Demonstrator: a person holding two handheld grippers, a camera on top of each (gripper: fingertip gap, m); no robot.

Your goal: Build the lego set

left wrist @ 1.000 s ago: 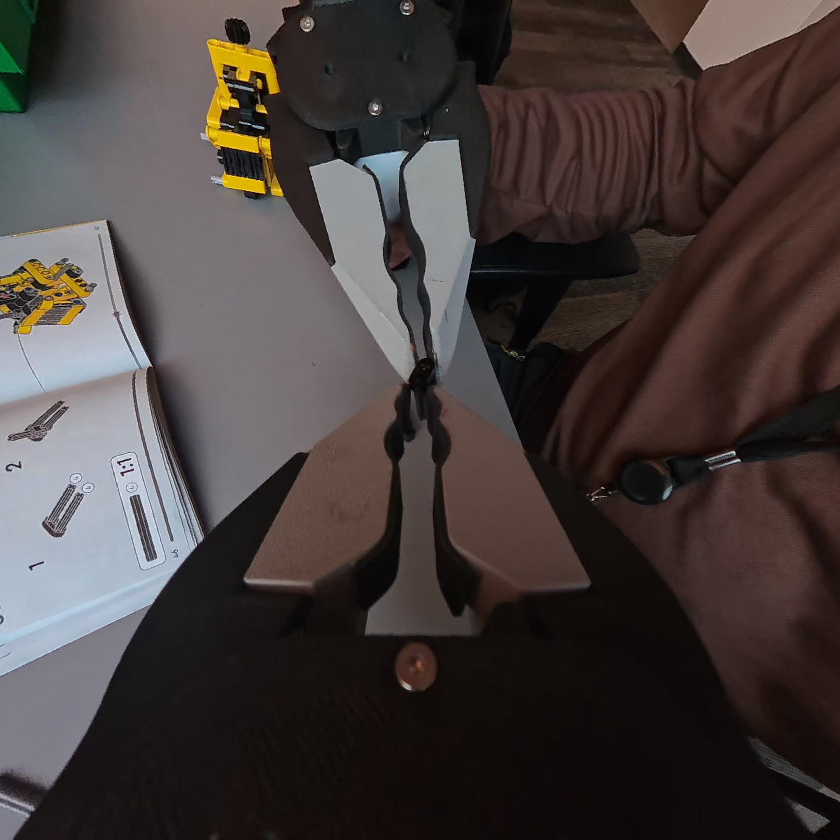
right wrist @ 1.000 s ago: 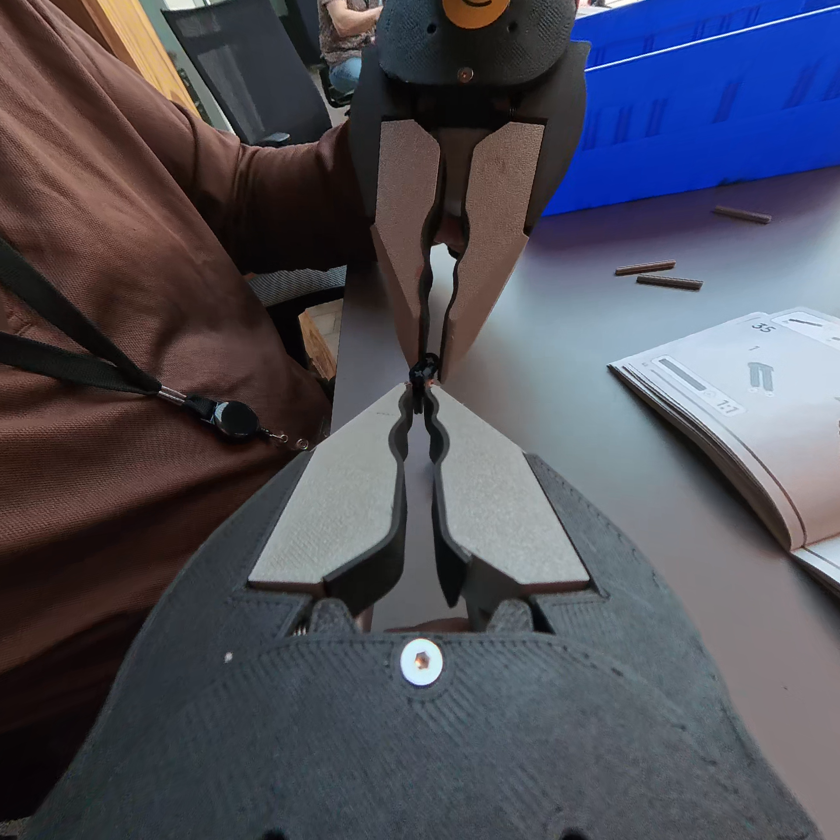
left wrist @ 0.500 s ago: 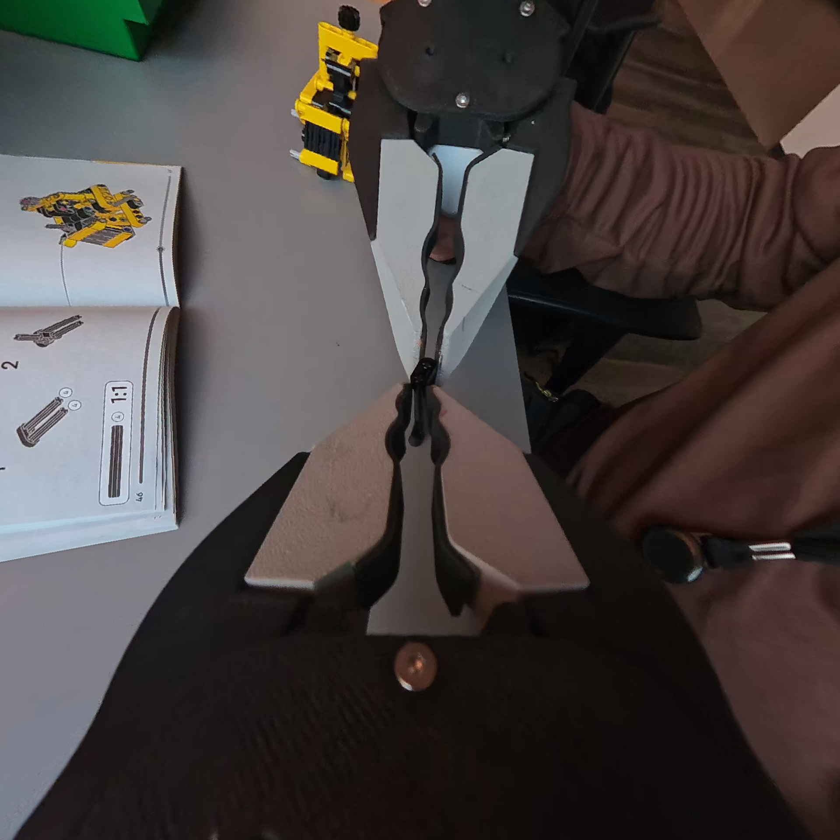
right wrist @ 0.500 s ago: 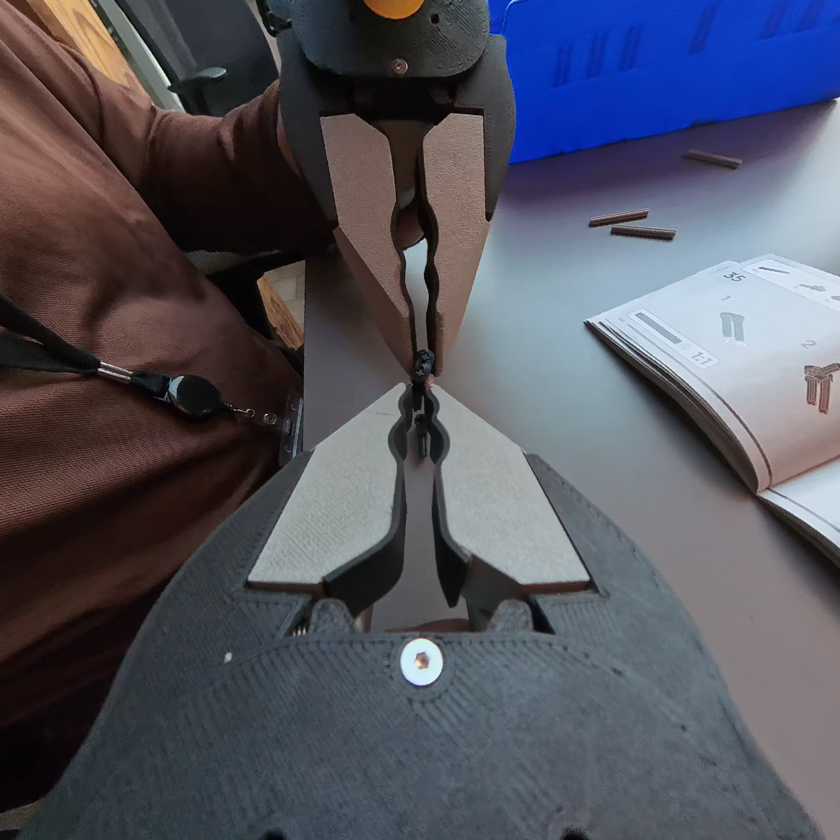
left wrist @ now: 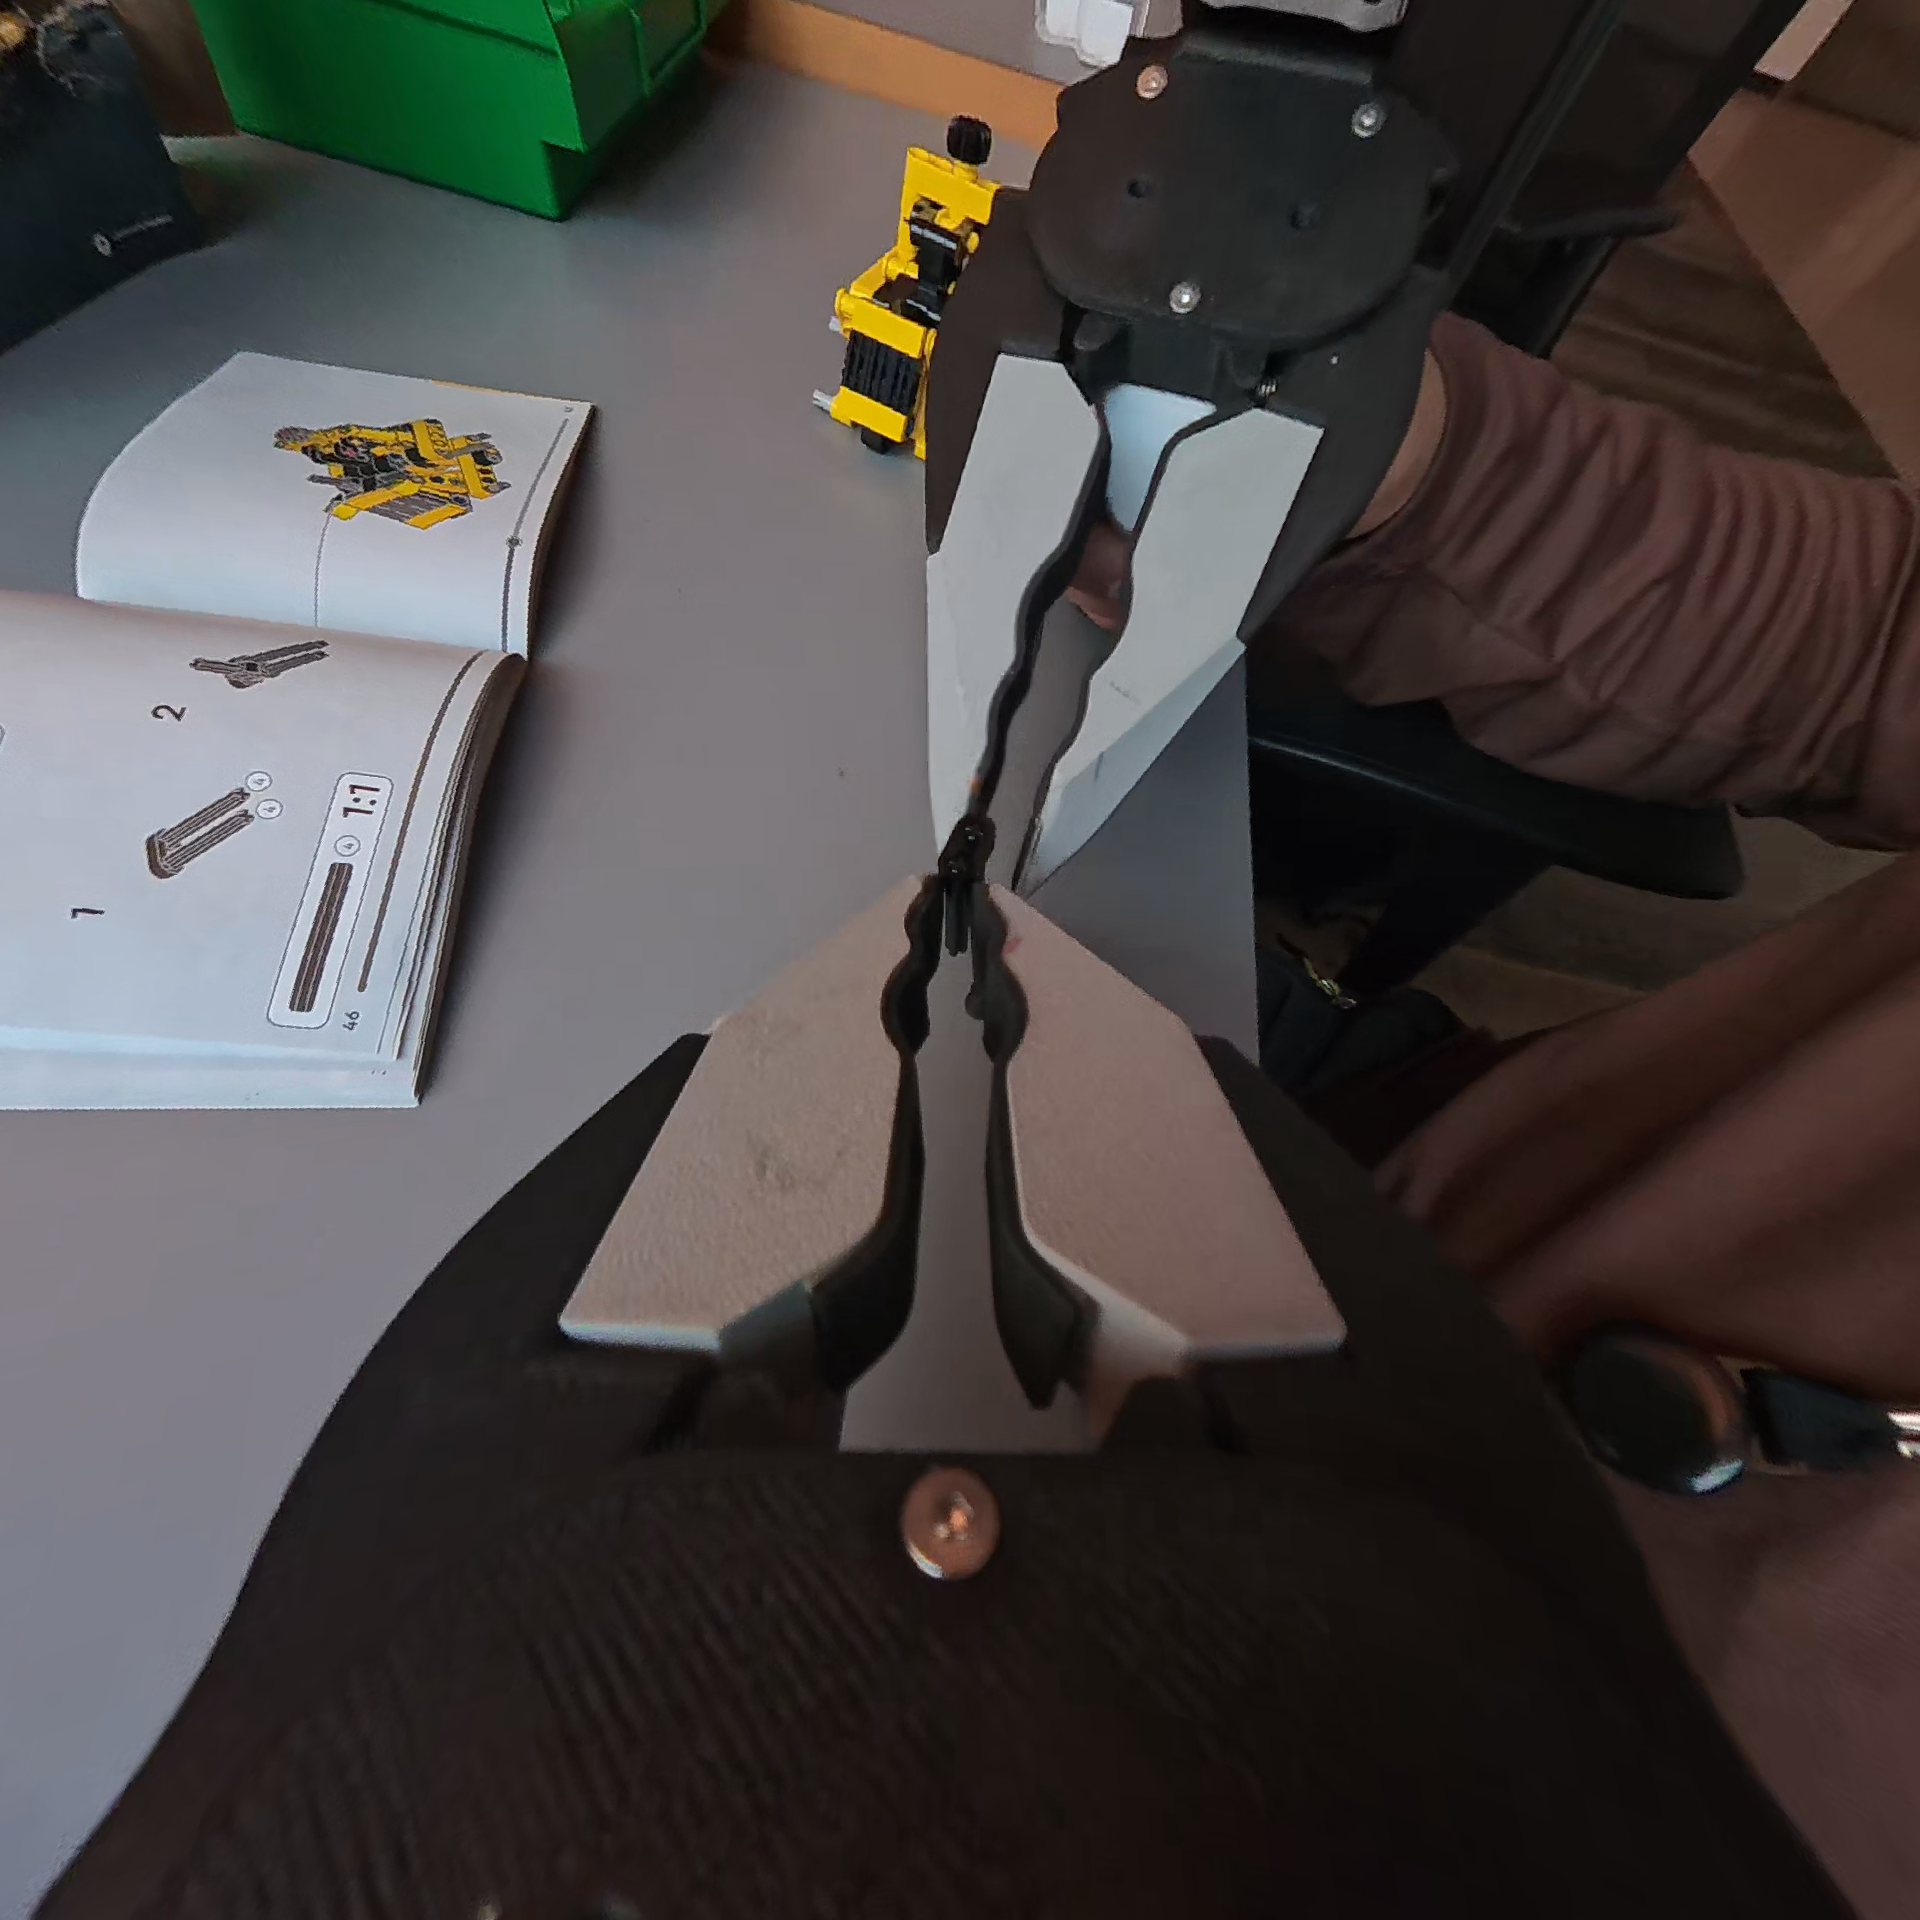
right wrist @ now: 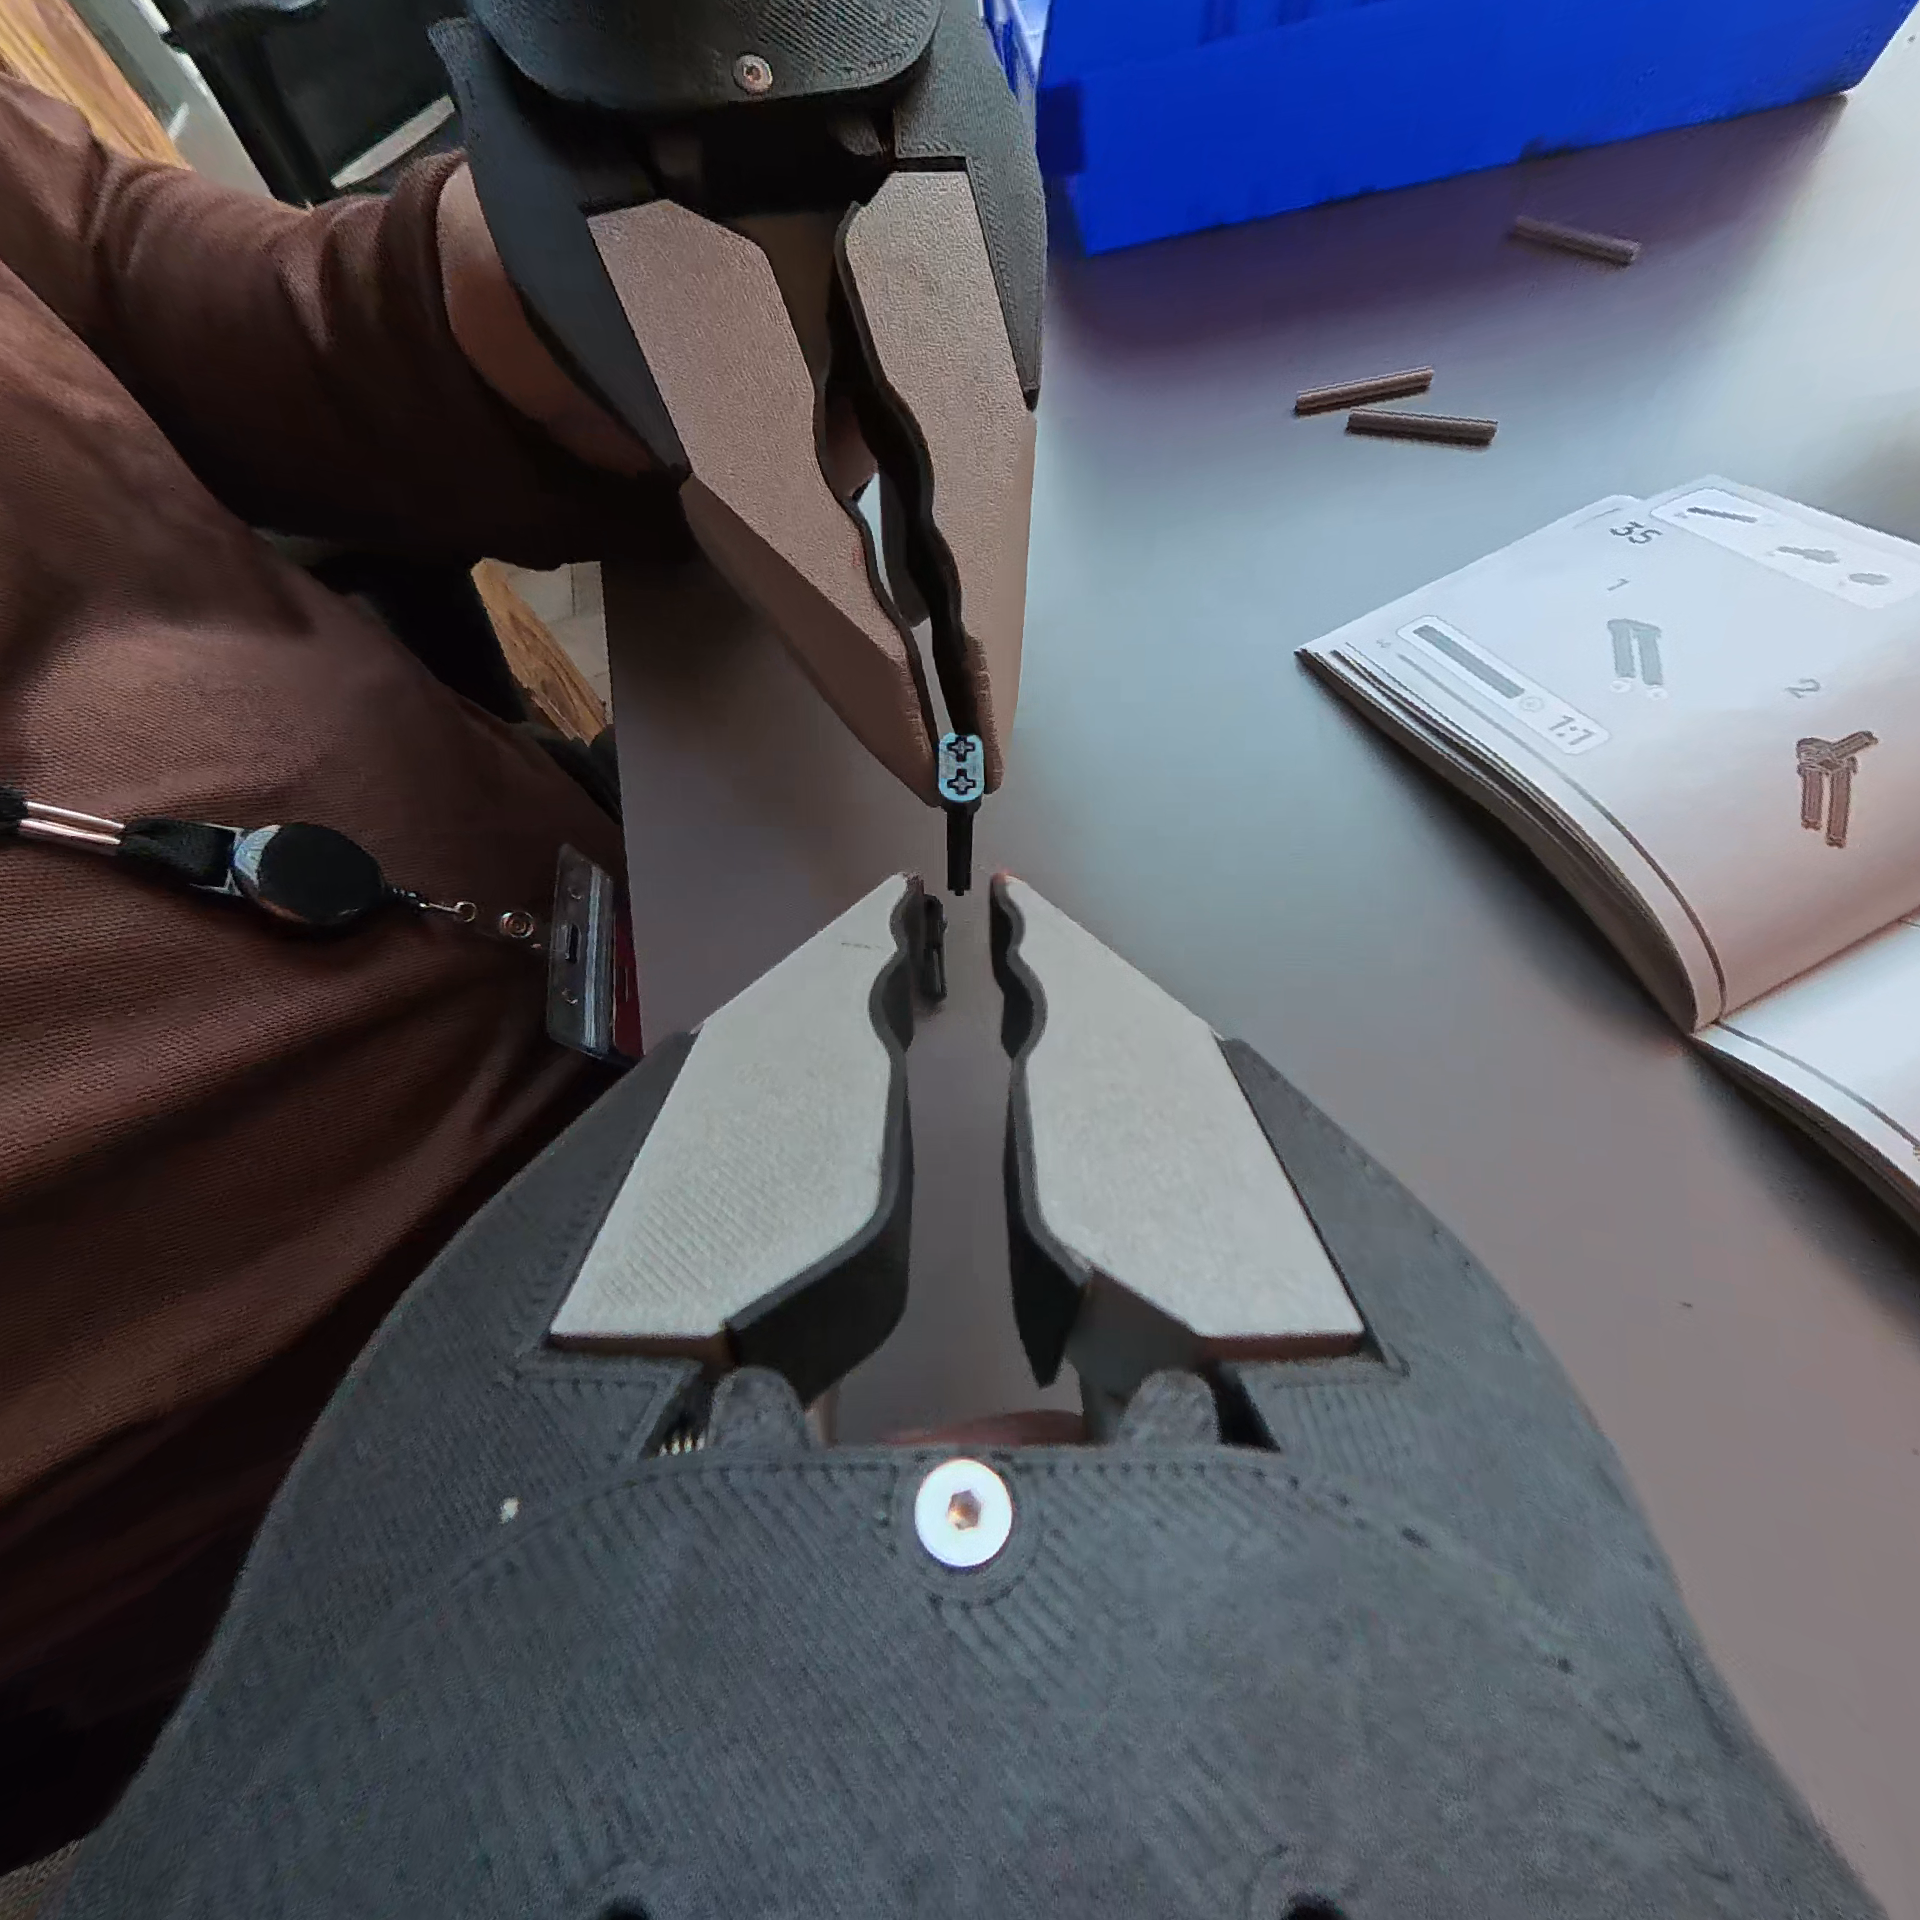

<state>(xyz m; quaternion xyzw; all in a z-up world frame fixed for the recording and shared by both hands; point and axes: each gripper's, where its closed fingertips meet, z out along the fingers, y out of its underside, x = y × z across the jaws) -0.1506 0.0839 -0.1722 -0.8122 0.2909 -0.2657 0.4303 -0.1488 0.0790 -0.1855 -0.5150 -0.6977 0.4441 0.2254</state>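
Black plastic was all that lay between the two tools. The right tongs (right wrist: 956, 888) stood parted, with a gap between their tips. A small black piece (right wrist: 933, 951) lay against the inner face of one finger only; whether it was truly held I could not tell. Just ahead of those tips, a short black axle stub (right wrist: 958, 857) pointed at the gap. It projected from a small connector with two cross-shaped holes (right wrist: 959, 769), which the left tongs (left wrist: 951, 904) clenched at their very tips.

With the right tongs slack, the loose piece could likely slide off. The work hung over the table (right wrist: 1247, 935) near its edge, so it might drop past the edge and be lost. The left hold was only a tip pinch, so an off-line push on the stub could twist the connector out.

Farther off, beside the tongs, lay the open instruction booklet (right wrist: 1662, 748). Beyond it lay loose brown axles (right wrist: 1363, 392), and beyond the right tongs stood the yellow lego model (left wrist: 904, 343).
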